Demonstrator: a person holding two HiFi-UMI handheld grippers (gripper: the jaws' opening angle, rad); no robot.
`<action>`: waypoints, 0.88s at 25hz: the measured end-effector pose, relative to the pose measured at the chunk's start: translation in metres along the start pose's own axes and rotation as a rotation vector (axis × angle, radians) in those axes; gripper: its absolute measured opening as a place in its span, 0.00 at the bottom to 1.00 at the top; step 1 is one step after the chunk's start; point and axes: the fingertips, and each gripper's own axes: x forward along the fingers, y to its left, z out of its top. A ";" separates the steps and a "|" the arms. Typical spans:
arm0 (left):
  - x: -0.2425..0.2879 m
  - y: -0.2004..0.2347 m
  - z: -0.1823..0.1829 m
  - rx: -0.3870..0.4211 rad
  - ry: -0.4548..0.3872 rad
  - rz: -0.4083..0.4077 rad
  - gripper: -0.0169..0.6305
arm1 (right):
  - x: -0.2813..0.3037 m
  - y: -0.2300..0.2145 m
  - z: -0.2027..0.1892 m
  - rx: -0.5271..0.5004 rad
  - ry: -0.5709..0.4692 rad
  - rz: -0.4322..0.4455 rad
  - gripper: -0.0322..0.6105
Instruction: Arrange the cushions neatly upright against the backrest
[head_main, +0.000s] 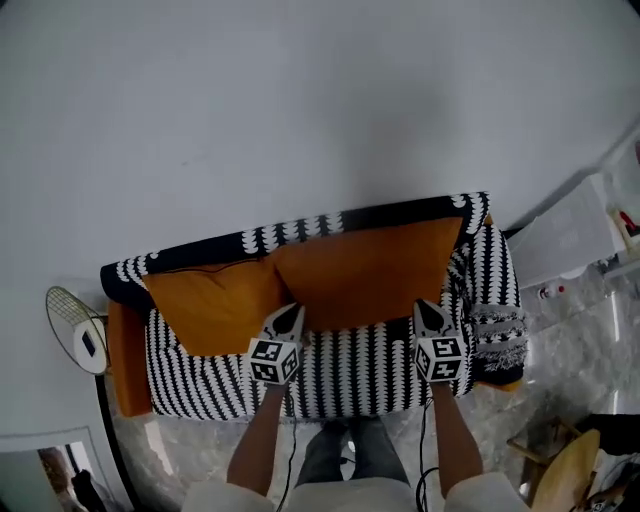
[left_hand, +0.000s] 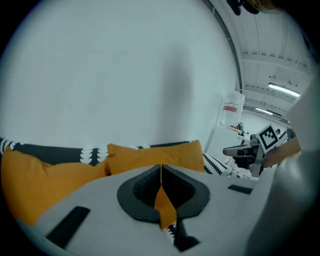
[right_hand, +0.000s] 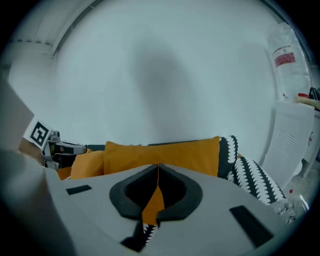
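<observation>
the person's forearms (head_main: 262, 440) reached forward over the front edge of the sofa (head_main: 350, 375), with one gripper in each hand. the left gripper (left_hand: 161, 170) had its jaws together, pinching a fold of orange fabric at the lower left corner of the centre cushion (head_main: 370, 270). the right gripper (right_hand: 158, 172) was likewise closed, with orange fabric of the same cushion clamped between its pads at the lower right corner. both grippers sat just above the patterned seat, well apart, and the cushion's lower edge spanned between them. the centre cushion leaned back with its top edge against the backrest (head_main: 300, 232). the left cushion (head_main: 210, 305), also orange, lay tilted just beside it. its right corner touched the centre cushion's left edge and its top rested on the backrest. a patterned armrest (head_main: 495, 290) stood to the right of the centre cushion. a white fan (head_main: 75, 322) stood beside the sofa's left end. a plain white wall (head_main: 300, 100) rose behind the sofa.
</observation>
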 end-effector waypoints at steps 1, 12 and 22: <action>-0.006 -0.007 0.009 0.027 -0.009 -0.007 0.08 | -0.008 0.005 0.010 -0.005 -0.020 0.004 0.10; -0.114 -0.049 0.054 0.123 -0.142 -0.058 0.07 | -0.103 0.100 0.075 -0.033 -0.212 0.033 0.10; -0.260 -0.097 0.024 0.187 -0.234 -0.129 0.07 | -0.234 0.201 0.049 -0.074 -0.302 0.047 0.10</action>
